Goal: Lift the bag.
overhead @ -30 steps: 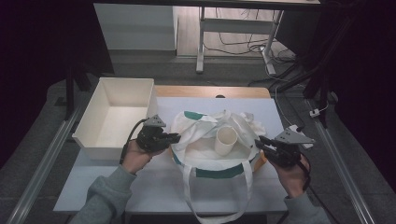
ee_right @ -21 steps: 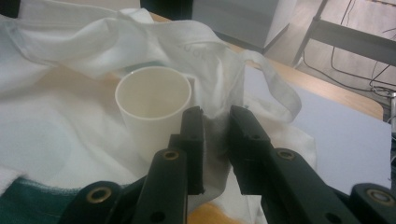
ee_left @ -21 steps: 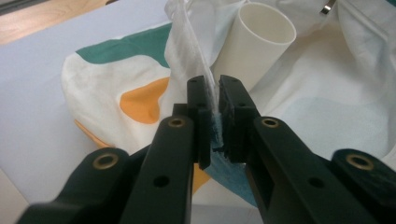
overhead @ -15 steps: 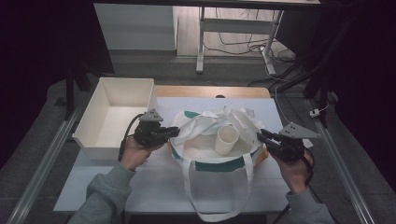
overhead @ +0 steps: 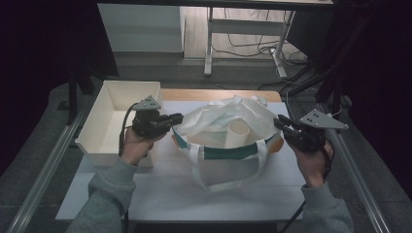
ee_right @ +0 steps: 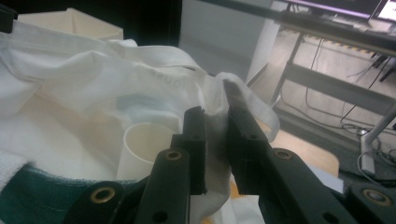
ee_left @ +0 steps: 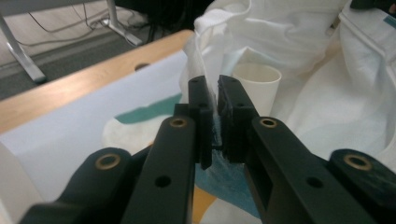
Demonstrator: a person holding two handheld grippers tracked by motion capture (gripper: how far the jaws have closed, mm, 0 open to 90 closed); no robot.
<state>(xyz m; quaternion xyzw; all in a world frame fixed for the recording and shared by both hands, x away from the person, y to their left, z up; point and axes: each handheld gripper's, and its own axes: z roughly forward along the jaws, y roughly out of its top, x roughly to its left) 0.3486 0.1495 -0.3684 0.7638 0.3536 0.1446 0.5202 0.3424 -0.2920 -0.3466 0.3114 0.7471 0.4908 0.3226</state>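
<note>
Grippers (overhead: pixel 175 118) (overhead: pixel 278 122) pinch bag (overhead: pixel 228 158) rim, tray (overhead: pixel 114 104) beside.

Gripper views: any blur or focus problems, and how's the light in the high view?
Left gripper view: black fingers up close look soft, the white fabric tote bag washed out. Right gripper view: bag hazy, the cream cylindrical tube dim. High view: table lit, surroundings dark.

Both hands rise: the left gripper (overhead: pixel 175 118) and right gripper (overhead: pixel 278 122) lift the bag (overhead: pixel 228 141) by its rim, mouth stretched wider above the bench, tube (overhead: pixel 238 134) upright inside.
</note>
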